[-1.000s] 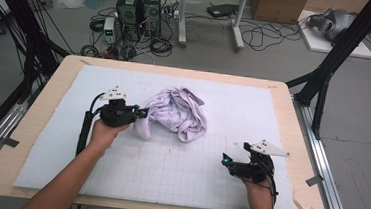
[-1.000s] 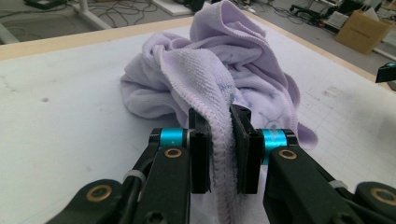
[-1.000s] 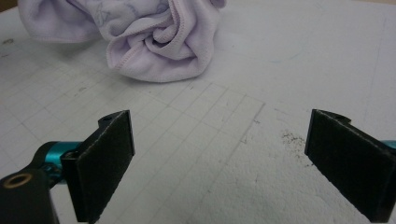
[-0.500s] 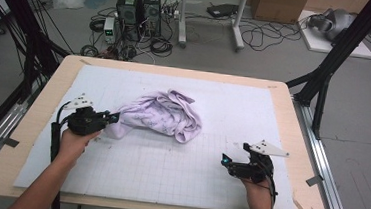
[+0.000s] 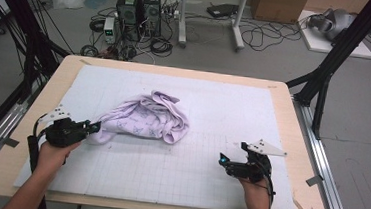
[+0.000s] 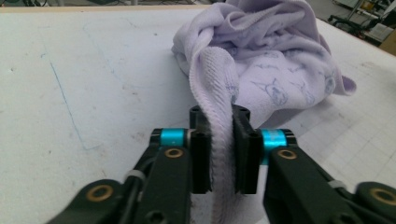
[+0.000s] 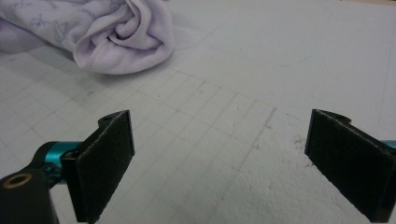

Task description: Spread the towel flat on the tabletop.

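A crumpled lilac garment [image 5: 144, 121] with small printed figures lies on the white gridded mat [image 5: 233, 103], left of centre. My left gripper [image 5: 94, 126] holds its ribbed edge at the garment's left end. In the left gripper view that ribbed strip [image 6: 219, 140] fills the gap of the left gripper [image 6: 219, 154], and the pads press on it. Its jaws have just been opening a little with the cloth still between them. My right gripper [image 5: 224, 162] rests at the near right, open wide. In its own view the right gripper [image 7: 219, 163] has bare mat between the pads, and the garment [image 7: 107, 32] lies well ahead.
The mat covers most of a wooden table [image 5: 299, 158]. Black frame legs [image 5: 326, 70] stand at both sides. Computers and cables [image 5: 140, 10] lie on the floor behind the far edge. A person's forearms come in from the bottom.
My left hand has drawn the garment's edge leftward and toward the near side, and the cloth is stretched out flatter. The right gripper has stayed where it was.
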Available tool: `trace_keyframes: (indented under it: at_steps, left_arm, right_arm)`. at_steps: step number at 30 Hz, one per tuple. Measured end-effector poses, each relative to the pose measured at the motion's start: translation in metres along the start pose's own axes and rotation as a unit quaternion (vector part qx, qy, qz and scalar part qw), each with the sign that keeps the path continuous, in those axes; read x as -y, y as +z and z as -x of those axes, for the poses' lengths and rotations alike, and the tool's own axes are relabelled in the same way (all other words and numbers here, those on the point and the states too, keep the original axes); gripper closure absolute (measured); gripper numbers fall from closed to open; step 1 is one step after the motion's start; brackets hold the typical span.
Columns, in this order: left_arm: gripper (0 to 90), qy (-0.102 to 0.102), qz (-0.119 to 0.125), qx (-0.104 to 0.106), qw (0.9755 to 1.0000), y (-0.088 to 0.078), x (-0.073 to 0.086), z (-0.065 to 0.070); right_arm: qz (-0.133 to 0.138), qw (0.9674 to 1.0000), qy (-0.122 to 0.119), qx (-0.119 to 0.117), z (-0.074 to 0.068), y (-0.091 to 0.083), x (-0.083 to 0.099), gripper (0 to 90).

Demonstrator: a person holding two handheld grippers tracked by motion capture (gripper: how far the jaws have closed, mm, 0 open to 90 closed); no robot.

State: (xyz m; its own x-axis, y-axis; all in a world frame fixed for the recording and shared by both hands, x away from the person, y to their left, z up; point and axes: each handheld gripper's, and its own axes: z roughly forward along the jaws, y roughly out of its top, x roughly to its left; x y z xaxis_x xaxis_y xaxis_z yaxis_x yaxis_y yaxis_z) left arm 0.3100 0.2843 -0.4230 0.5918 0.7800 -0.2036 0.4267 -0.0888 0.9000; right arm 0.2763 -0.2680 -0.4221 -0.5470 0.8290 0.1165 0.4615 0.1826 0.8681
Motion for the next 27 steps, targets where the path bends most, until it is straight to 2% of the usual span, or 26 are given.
trace_keyframes:
  at_steps: [3, 6, 7, 8, 11, 14, 15, 17, 21, 22, 25, 26, 27]
  left_arm:
    - [48.5, -0.011, -0.004, 0.000, 0.9999, 0.000, 0.002, -0.003]
    - [37.2, -0.016, 0.008, -0.003, 0.9998, -0.001, 0.000, -0.006]
    - [36.6, -0.016, 0.008, -0.003, 0.9998, -0.001, 0.000, -0.006]
    - [36.1, -0.014, 0.021, -0.001, 0.9997, -0.003, -0.003, -0.006]
    - [35.1, -0.008, 0.027, 0.004, 0.9996, -0.003, -0.006, -0.007]
    - [35.0, 0.002, 0.024, 0.007, 0.9997, 0.000, -0.008, -0.008]
    - [34.9, 0.010, 0.020, 0.008, 0.9997, 0.003, -0.008, -0.007]
    - [35.0, 0.014, 0.017, 0.009, 0.9997, 0.005, -0.008, -0.007]
    - [34.9, 0.026, 0.014, 0.011, 0.9995, 0.010, -0.010, -0.006]
    - [34.8, 0.030, 0.013, 0.011, 0.9994, 0.012, -0.010, -0.006]
    - [34.0, 0.034, 0.006, 0.008, 0.9994, 0.014, -0.009, -0.007]
    - [34.0, 0.034, 0.003, 0.007, 0.9994, 0.015, -0.009, -0.007]
    - [33.6, 0.034, 0.001, 0.007, 0.9994, 0.015, -0.009, -0.007]
  right_arm:
    - [0.001, 0.9999, -0.008, -0.007, -0.005, 0.003, -0.004, 7.3]
    - [0.001, 0.9998, -0.018, -0.007, -0.009, 0.009, -0.006, 7.3]
    - [-0.001, 0.9998, -0.015, -0.012, -0.010, 0.011, -0.008, 7.3]
    - [-0.001, 0.9997, -0.015, -0.016, -0.012, 0.013, -0.009, 7.3]
    - [-0.007, 0.9992, -0.024, -0.030, -0.019, 0.021, -0.014, 7.4]
    - [-0.014, 0.9988, -0.026, -0.039, -0.025, 0.029, -0.018, 7.5]
    - [-0.021, 0.9980, -0.034, -0.048, -0.031, 0.040, -0.023, 7.8]
    - [-0.022, 0.9969, -0.042, -0.062, -0.036, 0.050, -0.030, 16.9]
    - [-0.014, 0.9958, -0.055, -0.072, -0.045, 0.066, -0.044, 18.3]
    - [-0.020, 0.9948, -0.061, -0.079, -0.050, 0.078, -0.052, 20.9]
    - [-0.035, 0.9918, -0.081, -0.092, -0.059, 0.099, -0.061, 27.1]
    - [-0.035, 0.9918, -0.081, -0.092, -0.059, 0.099, -0.061, 27.1]
    - [-0.046, 0.9904, -0.089, -0.095, -0.065, 0.111, -0.065, 30.4]
